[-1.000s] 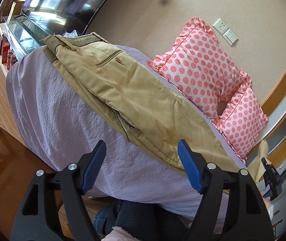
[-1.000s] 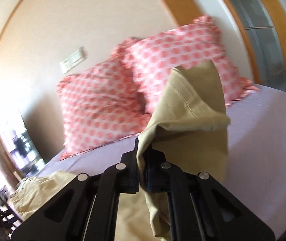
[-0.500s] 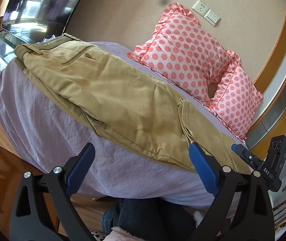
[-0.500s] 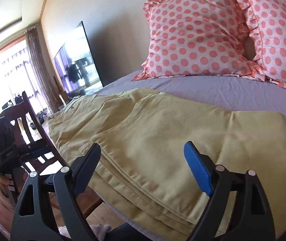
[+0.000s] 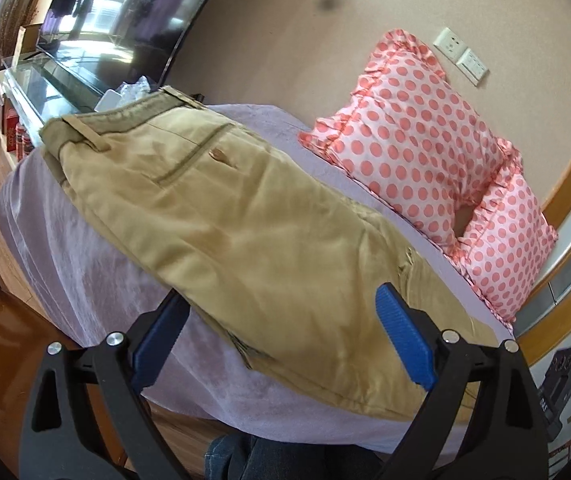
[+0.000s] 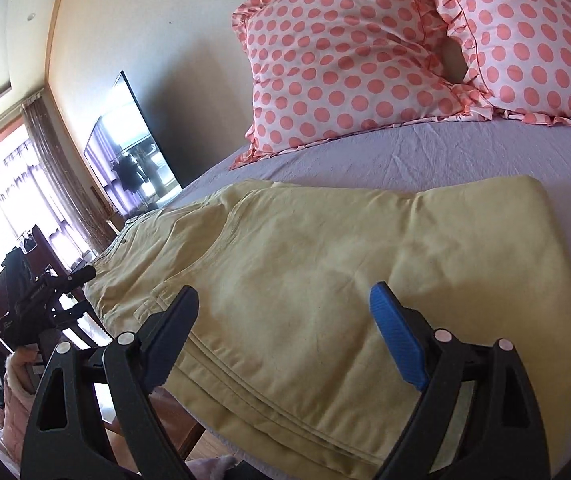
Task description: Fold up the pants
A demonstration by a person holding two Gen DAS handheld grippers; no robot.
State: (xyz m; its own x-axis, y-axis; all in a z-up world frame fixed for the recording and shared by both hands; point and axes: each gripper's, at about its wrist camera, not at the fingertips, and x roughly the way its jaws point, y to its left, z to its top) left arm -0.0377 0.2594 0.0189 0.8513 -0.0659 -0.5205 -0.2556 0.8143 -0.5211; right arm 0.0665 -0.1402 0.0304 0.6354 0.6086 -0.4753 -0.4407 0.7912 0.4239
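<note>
Tan pants (image 5: 245, 240) lie folded along the near edge of a bed with a lilac sheet (image 5: 85, 272), waistband at the far left. They also show in the right wrist view (image 6: 345, 280), with the folded end at the right. My left gripper (image 5: 281, 344) is open and empty just over the pants' near edge. My right gripper (image 6: 285, 340) is open and empty above the folded legs. The left gripper shows at the left in the right wrist view (image 6: 45, 300).
Two pink polka-dot pillows (image 5: 413, 148) (image 6: 365, 60) lean on the wall behind the bed. A TV (image 5: 117, 8) on a glass stand stands at the left. A dark wooden chair (image 6: 41, 280) and wood floor (image 5: 1, 360) lie beside the bed.
My right gripper let go of the pant leg ends it held raised and opened; the legs now lie folded over the pants. My left gripper moved in closer over the near edge.
</note>
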